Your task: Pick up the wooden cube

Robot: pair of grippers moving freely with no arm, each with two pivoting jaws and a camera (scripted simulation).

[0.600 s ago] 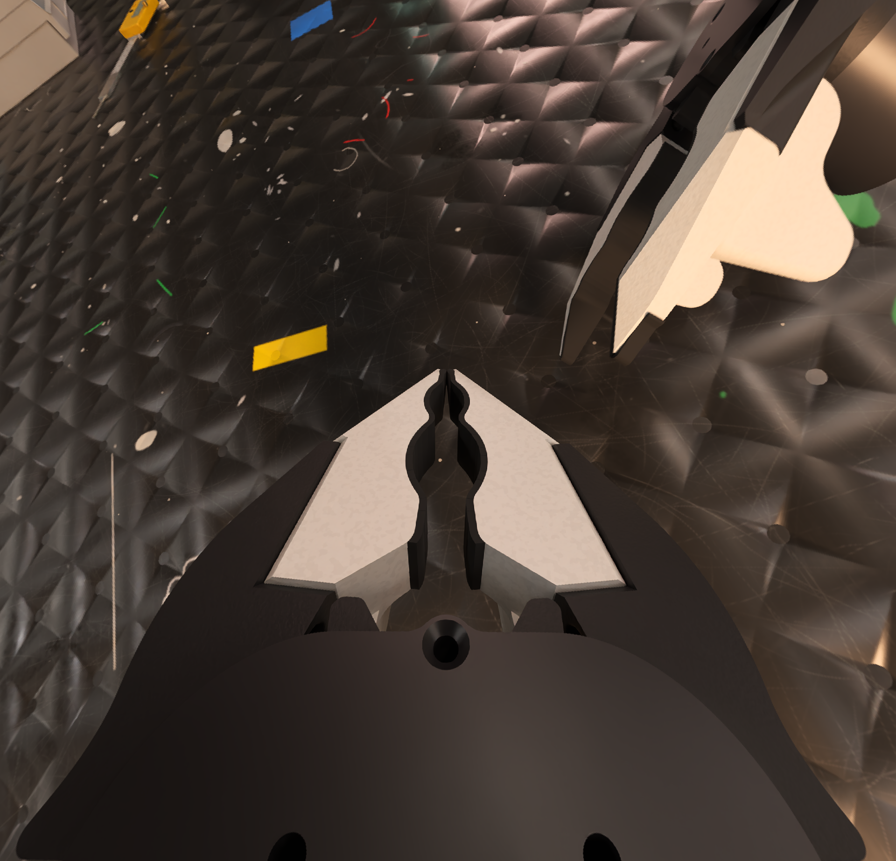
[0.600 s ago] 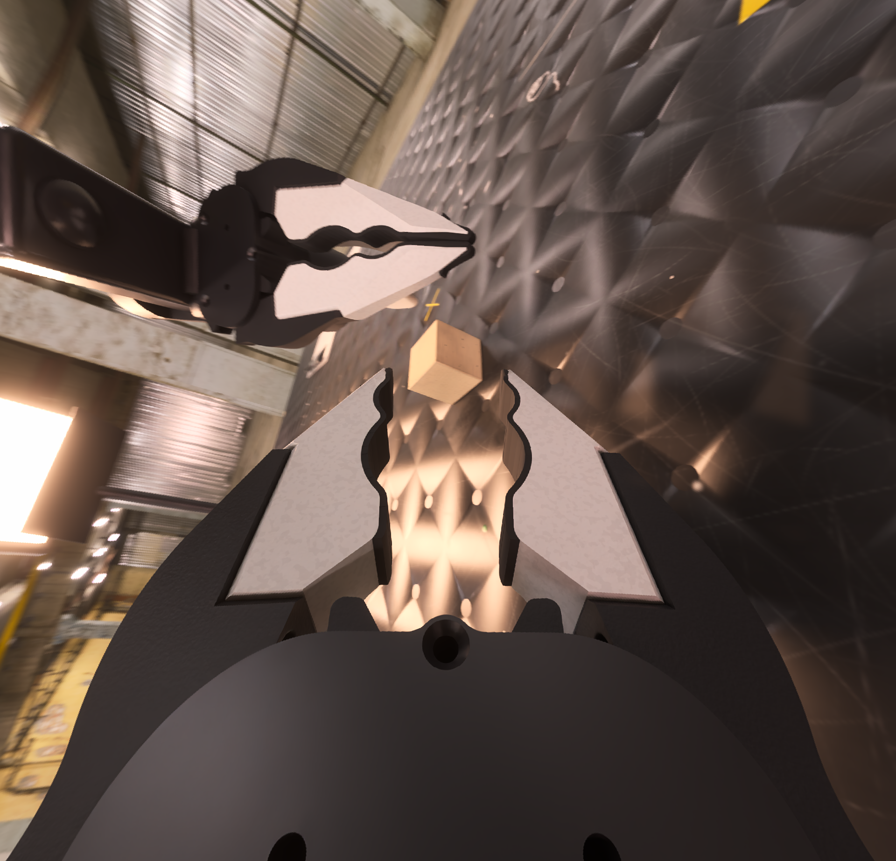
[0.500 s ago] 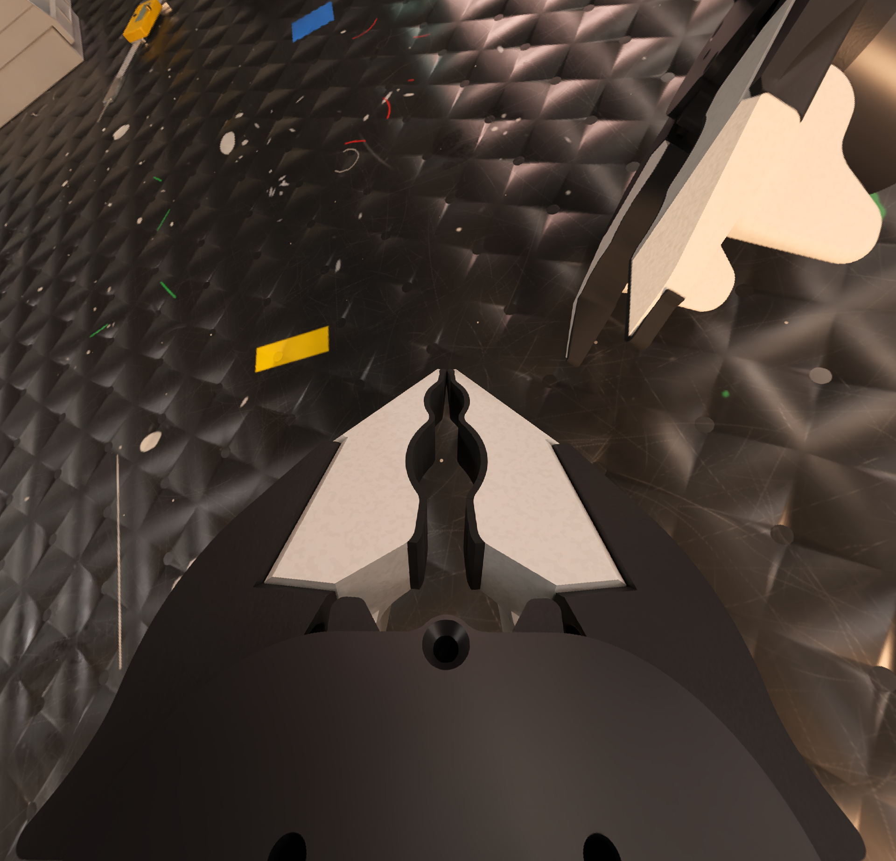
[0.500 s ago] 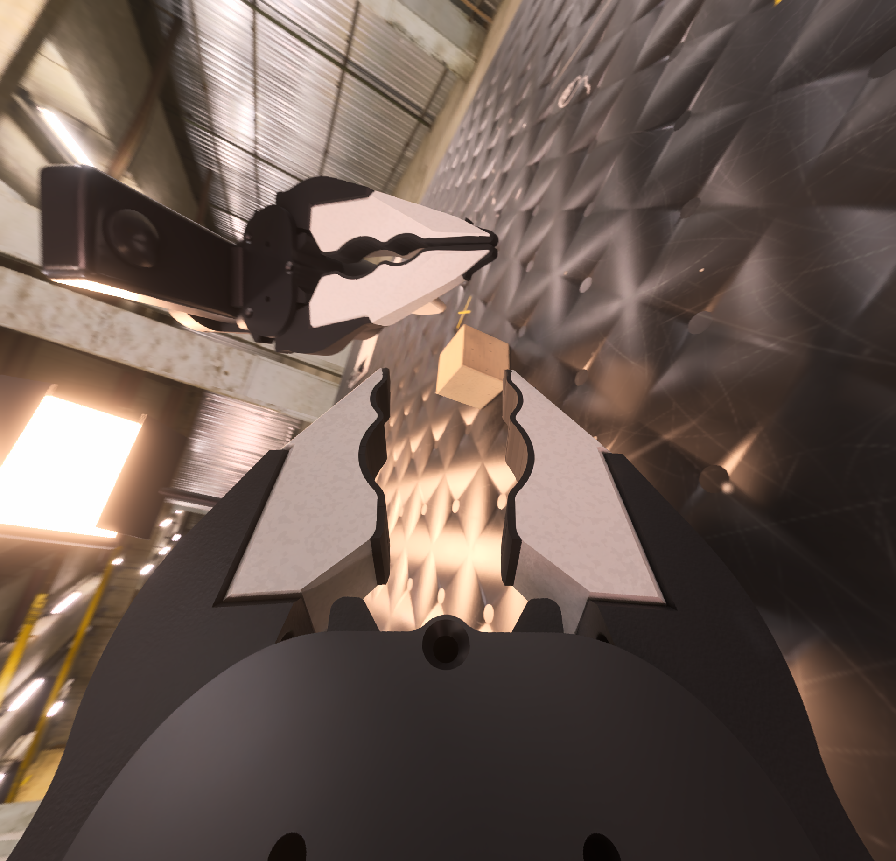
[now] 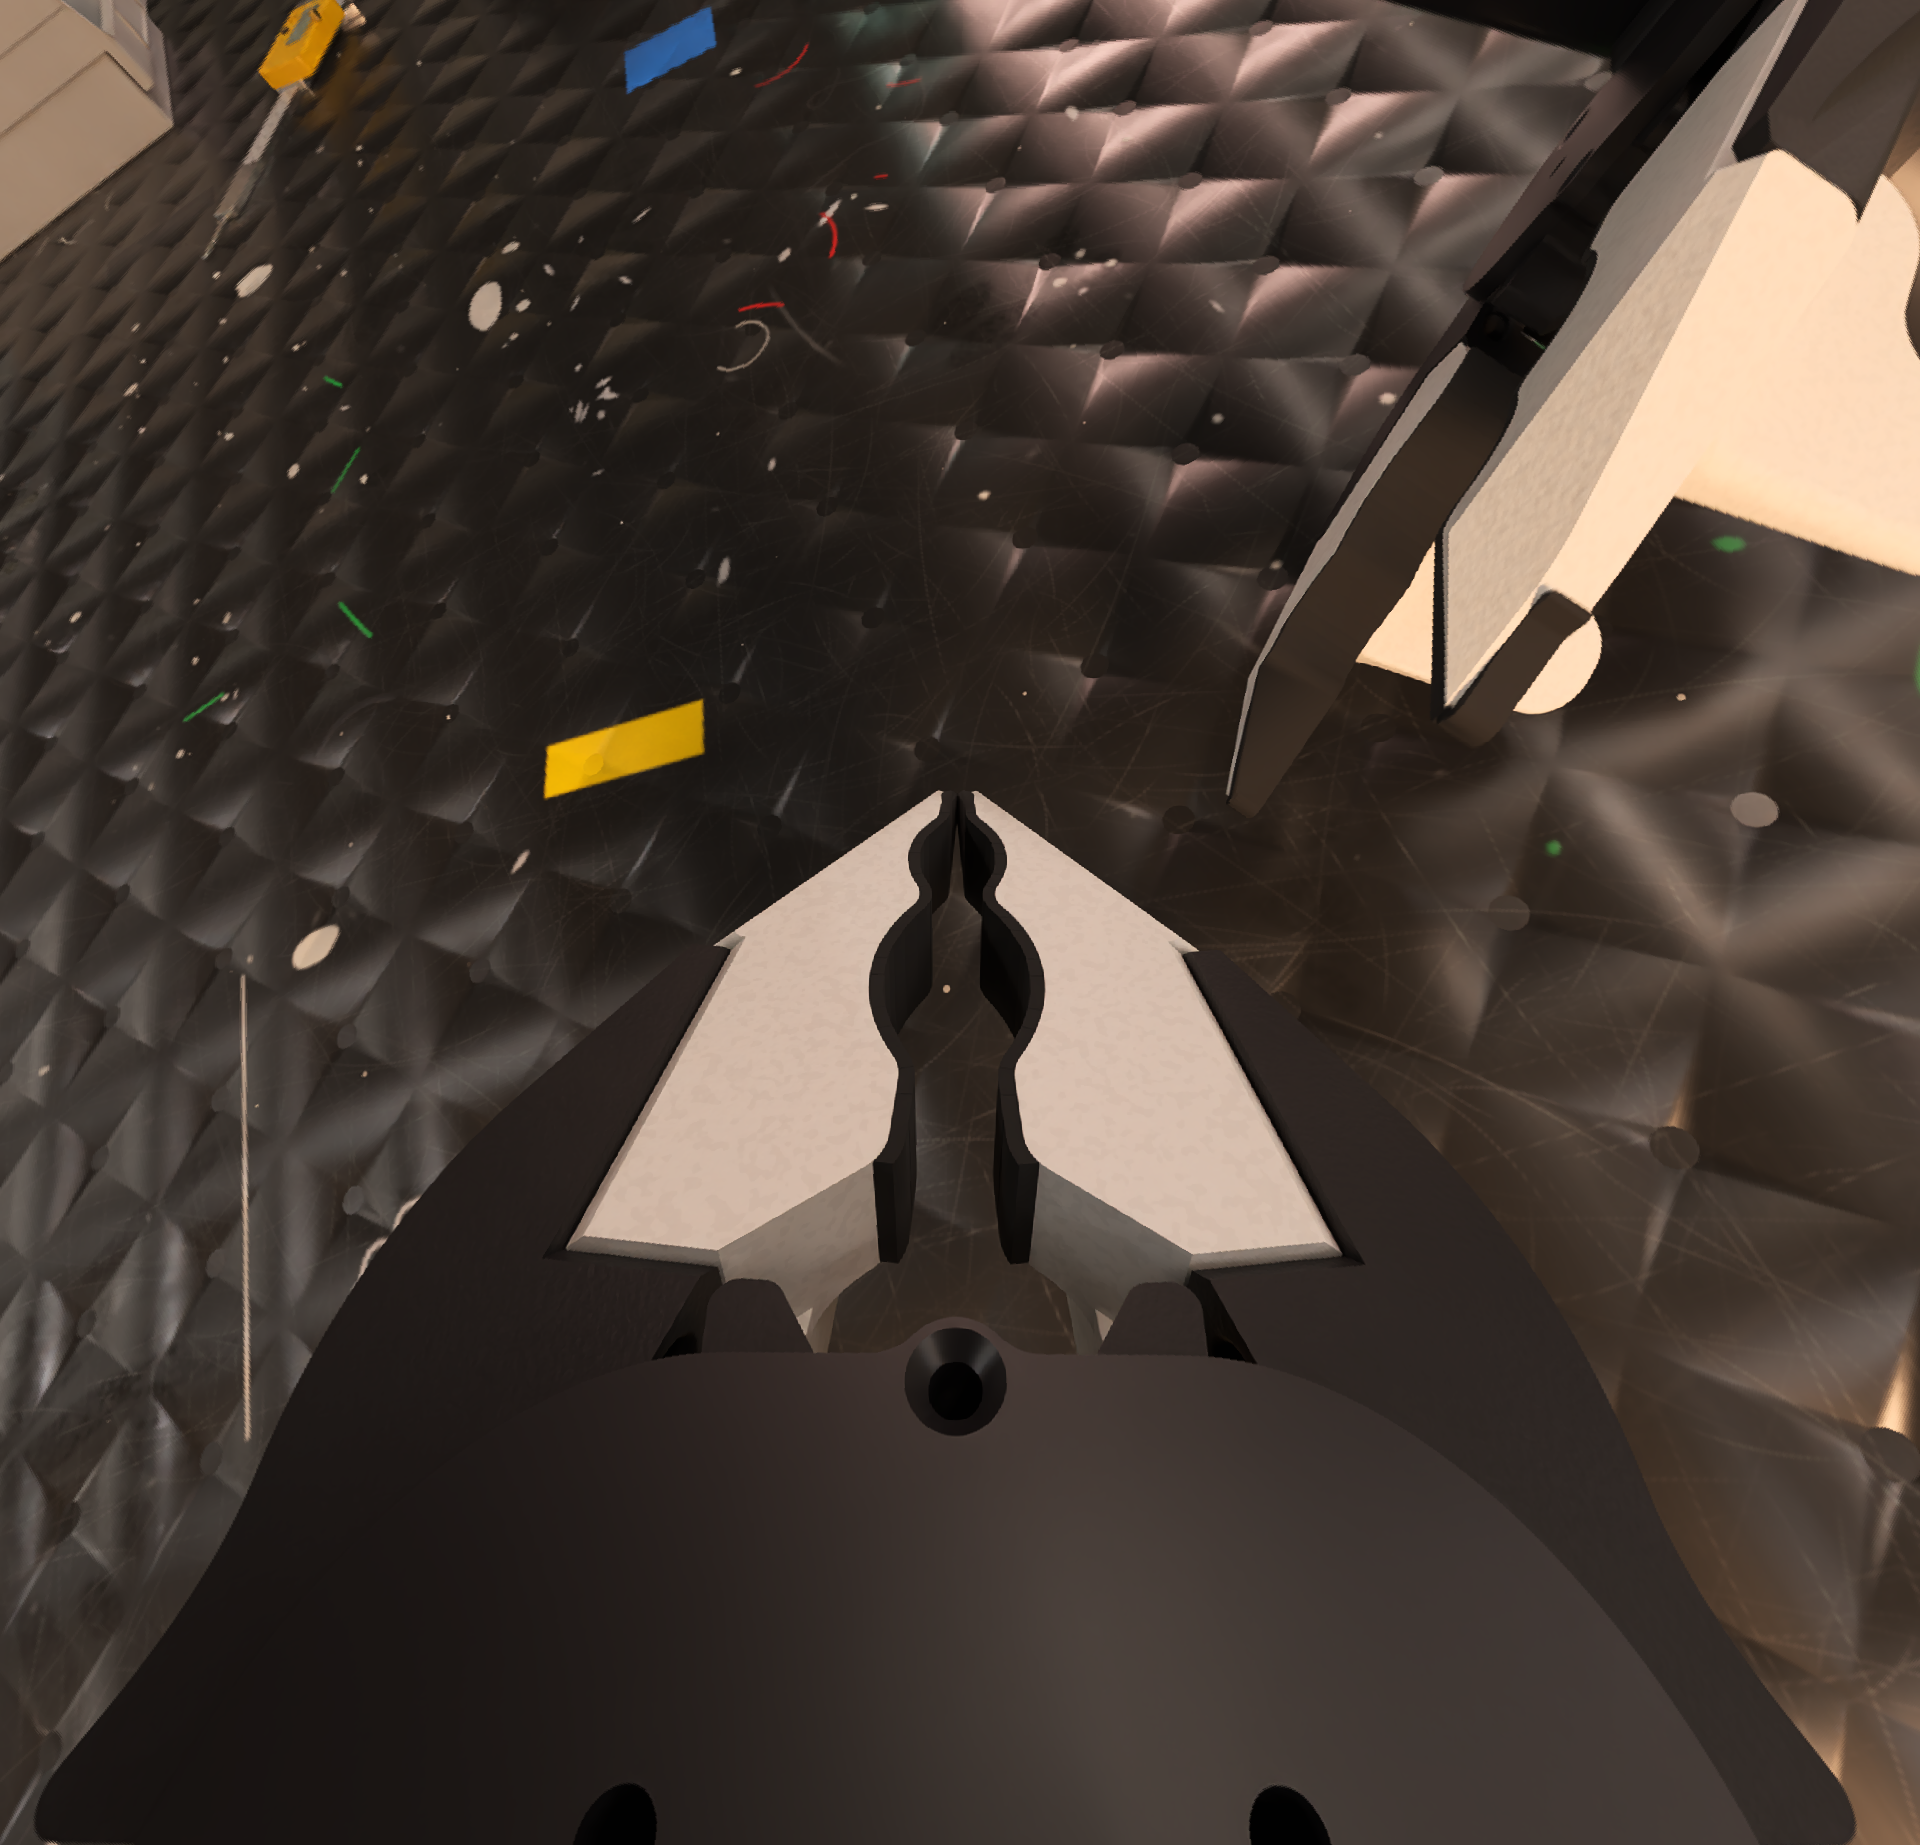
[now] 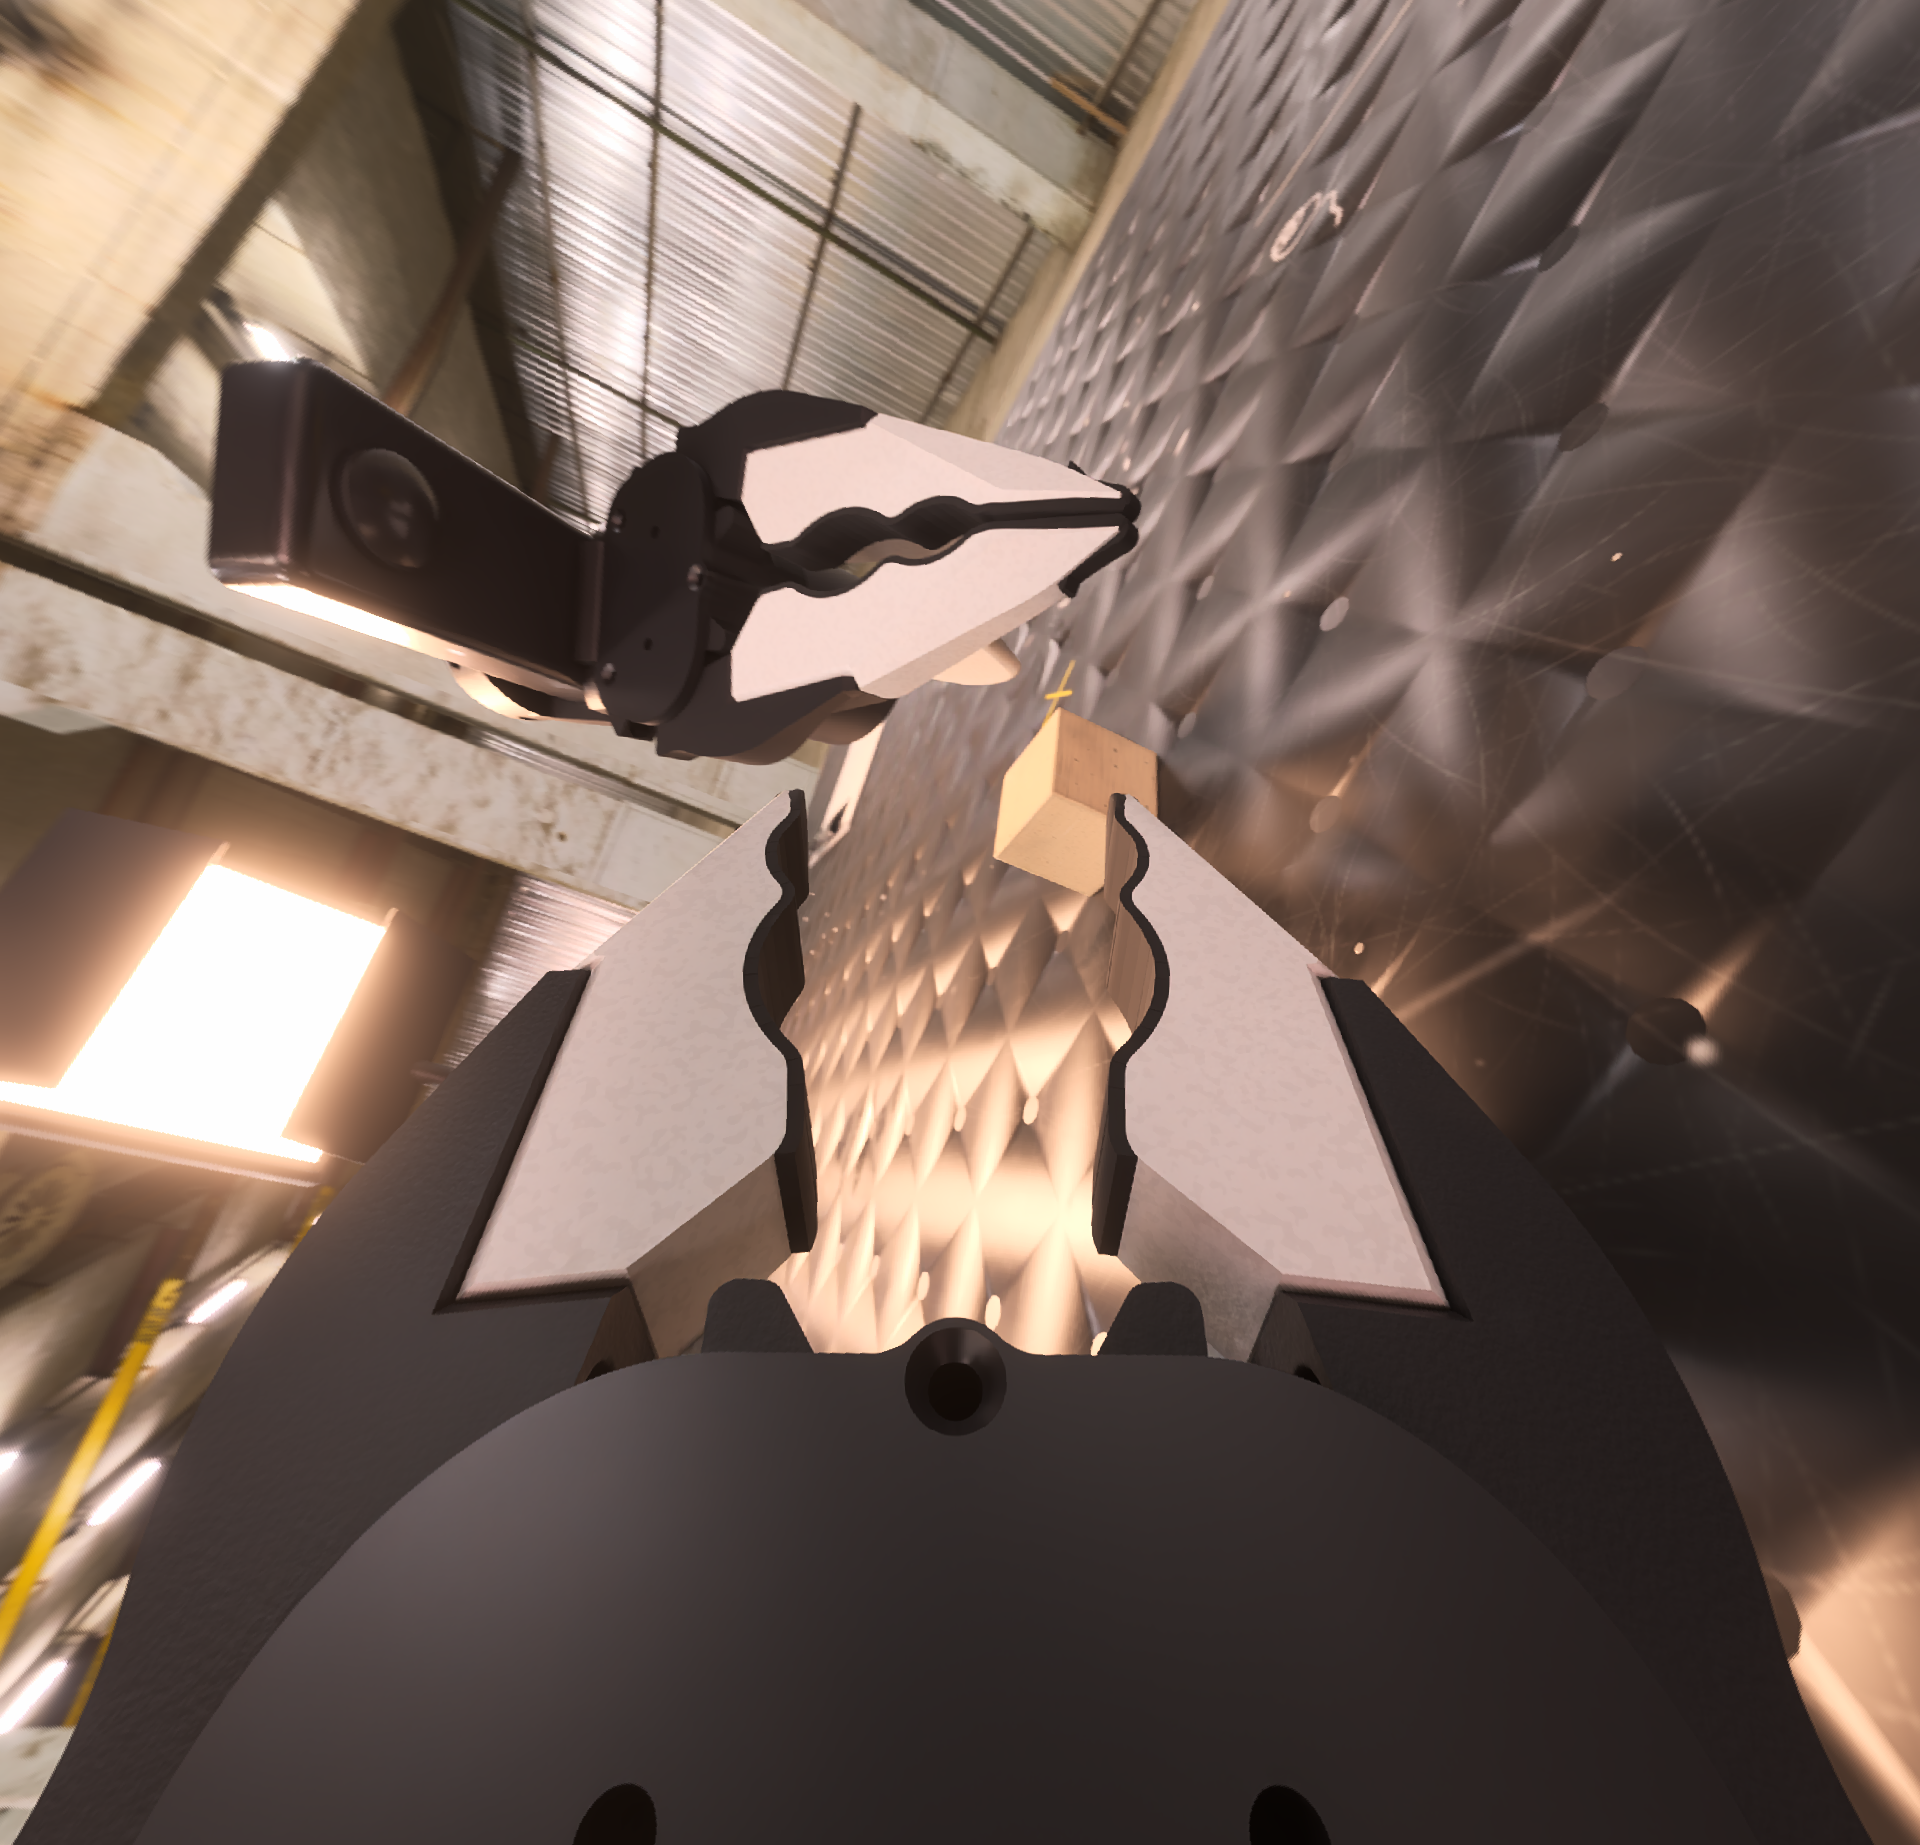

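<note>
1. While its two white fingers stand wide apart, the right gripper [image 6: 956, 819] holds nothing, and the shiny bumpy metal counter [image 6: 1558, 445] shows in the gap between them.
2. The wooden cube [image 6: 1070, 808] sits on the counter just past the tips. It is not in the middle of the gap — it is over by the right finger [image 6: 1226, 1047], and that finger hides one corner of it. I cannot tell if they touch.
3. A tiny yellow cross mark [image 6: 1060, 696] is on the counter just beyond the cube.
4. The left gripper [image 6: 1122, 517] floats above the cube in the right wrist view, its tips pressed together on nothing.
5. In the left wrist view the left gripper [image 5: 956, 798] shows the same — tips pinched together, with only little holes farther back.
6. A yellow strip [image 5: 623, 748] lies on the counter just left of those tips.
7. The right gripper [image 5: 1351, 694] points down at the counter by the right edge of this view. The cube does not show here.
8. Farther off there is a blue strip [image 5: 670, 48], then a yellow tool [image 5: 299, 41], with pale boxes [image 5: 62, 122] in the far left corner.
9. Small white specks and red and green bits of wire [image 5: 769, 309] are scattered over the counter between them.
</note>
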